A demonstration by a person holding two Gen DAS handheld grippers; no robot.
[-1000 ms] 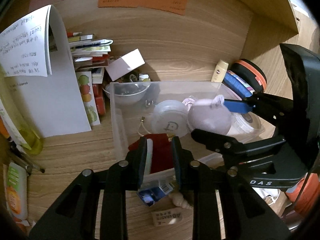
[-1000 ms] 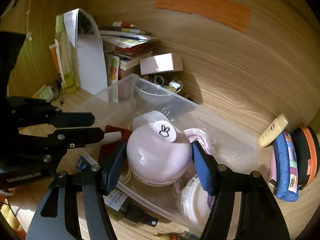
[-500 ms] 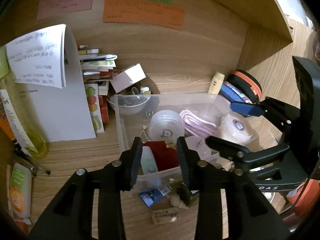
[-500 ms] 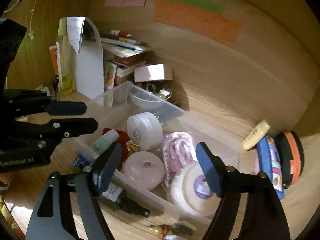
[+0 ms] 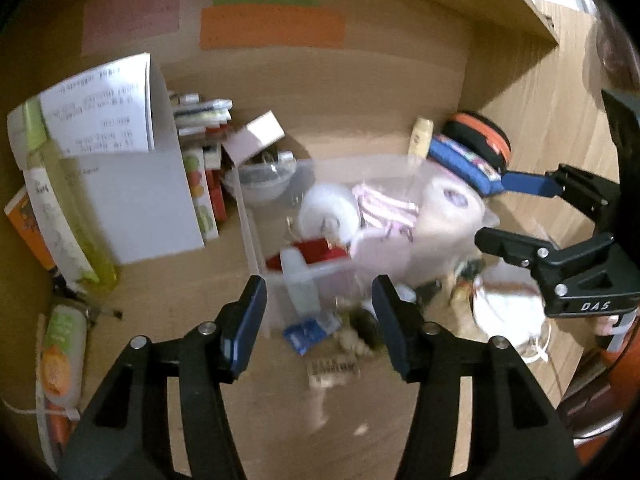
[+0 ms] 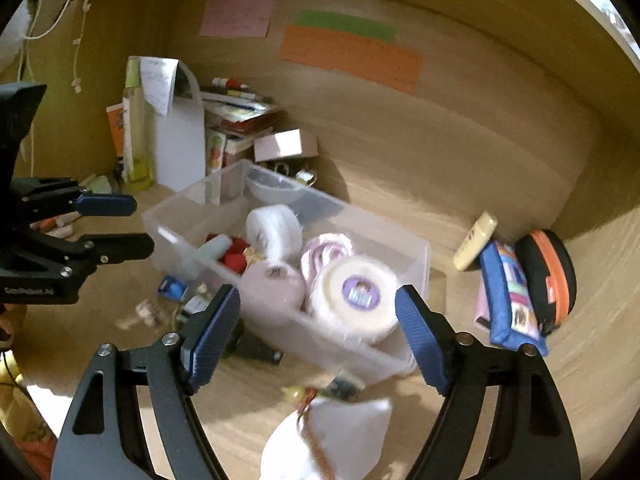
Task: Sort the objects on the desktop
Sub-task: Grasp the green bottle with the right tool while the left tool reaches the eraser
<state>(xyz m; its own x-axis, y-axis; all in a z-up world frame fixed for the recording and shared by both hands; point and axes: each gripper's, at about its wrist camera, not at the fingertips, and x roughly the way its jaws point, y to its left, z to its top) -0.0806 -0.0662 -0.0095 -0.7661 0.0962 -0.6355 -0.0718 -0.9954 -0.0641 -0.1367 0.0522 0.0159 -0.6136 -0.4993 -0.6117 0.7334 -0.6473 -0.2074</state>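
**Both grippers empty above a filling bin**

Risks, left to right:
- Left gripper (image 5: 318,312): fingers spread, holding nothing, just in front of the clear bin (image 6: 192,196). A low sweep could knock the bin's near wall, or scatter the small loose bits on the worktop (image 5: 168,280) there: a blue packet (image 5: 306,332) and a small tag (image 5: 332,368).
- Right gripper (image 6: 318,332): fingers spread, empty, above the bin's near right corner. The white roll (image 6: 358,294) leans at that corner, seemingly proud of the rim; a nudge could tip it out.
- Both views are blurred, so edges are hard to judge.

Bin contents, left to right:
- pale bottle (image 6: 208,254) propped against the near wall
- something red (image 6: 234,254) beside it
- white round case (image 6: 274,232)
- pale pink round thing (image 6: 274,284)
- pink striped bundle (image 6: 326,250)
- white roll.

Still outside: blue pouch (image 6: 510,300) and orange-trimmed black case (image 6: 548,276), well right of the bin.
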